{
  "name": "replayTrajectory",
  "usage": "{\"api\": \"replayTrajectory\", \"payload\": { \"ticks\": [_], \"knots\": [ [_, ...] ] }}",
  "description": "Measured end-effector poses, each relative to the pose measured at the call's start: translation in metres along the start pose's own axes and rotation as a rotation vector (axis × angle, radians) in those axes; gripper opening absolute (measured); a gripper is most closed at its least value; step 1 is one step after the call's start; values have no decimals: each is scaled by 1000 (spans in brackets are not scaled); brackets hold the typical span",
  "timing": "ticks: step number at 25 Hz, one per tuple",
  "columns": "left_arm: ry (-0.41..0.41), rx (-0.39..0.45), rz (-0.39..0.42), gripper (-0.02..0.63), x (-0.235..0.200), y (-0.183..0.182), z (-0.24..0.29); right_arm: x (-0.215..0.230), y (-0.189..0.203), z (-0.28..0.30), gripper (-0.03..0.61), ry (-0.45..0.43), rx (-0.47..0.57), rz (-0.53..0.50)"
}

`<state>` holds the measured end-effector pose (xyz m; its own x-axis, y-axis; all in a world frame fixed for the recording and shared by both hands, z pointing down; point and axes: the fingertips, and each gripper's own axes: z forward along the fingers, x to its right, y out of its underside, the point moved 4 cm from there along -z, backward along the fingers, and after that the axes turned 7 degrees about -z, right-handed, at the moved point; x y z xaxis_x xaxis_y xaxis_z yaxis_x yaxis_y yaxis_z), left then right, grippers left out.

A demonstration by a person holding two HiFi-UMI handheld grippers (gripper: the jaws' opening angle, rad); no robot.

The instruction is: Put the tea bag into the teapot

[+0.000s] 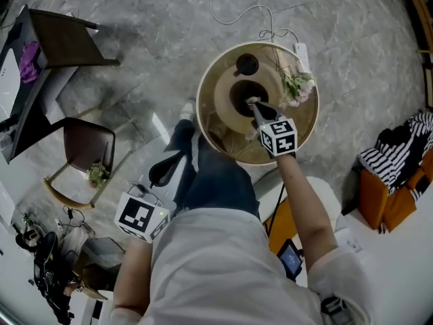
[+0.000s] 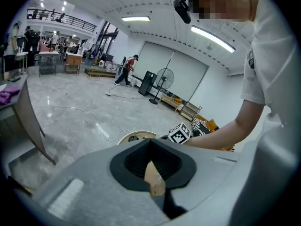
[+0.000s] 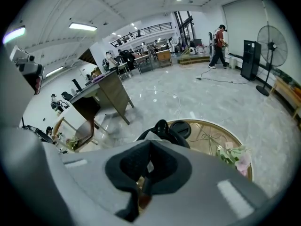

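In the upper left of the head view stands a dark desk (image 1: 64, 39), and below it a brown chair (image 1: 88, 144) with a small plant (image 1: 99, 173) on its seat. Lower, left of centre, the left gripper (image 2: 150, 145) hangs beside the person's leg, well apart from the table. In its own view the jaws are pressed together and point across the room.

Right of centre is a round table (image 1: 306, 124). A tan round tray (image 1: 223, 100) lies on it, and the black teapot (image 1: 238, 90) stands in the middle of the tray with its mouth open. Its lid (image 1: 247, 64) lies just above it in the frame, apart from the pot.

The right gripper (image 1: 255, 105) reaches from the lower right to the teapot's mouth. Its jaws pinch the tea bag (image 1: 252, 101), a small pale piece at the tips, right over the opening. Whether the bag touches the pot cannot be told. In the right gripper view the teapot's handle (image 3: 162, 126) rises just past the jaw tips.

Pale pink flowers (image 1: 296, 87) lie on the right part of the table. At the far right edge a striped cloth (image 1: 399, 147) is draped over an orange seat (image 1: 385, 195).
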<state>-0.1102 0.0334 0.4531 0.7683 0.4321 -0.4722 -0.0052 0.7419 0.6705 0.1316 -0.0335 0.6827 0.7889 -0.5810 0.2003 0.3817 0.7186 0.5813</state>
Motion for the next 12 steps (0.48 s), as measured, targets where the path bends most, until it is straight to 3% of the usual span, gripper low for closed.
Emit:
{"api": "replayTrajectory", "payload": {
  "ticks": [12],
  "knots": [
    [-32, 14, -35, 8, 0, 11, -6, 10, 5, 24, 3, 48, -132, -113]
  ]
}}
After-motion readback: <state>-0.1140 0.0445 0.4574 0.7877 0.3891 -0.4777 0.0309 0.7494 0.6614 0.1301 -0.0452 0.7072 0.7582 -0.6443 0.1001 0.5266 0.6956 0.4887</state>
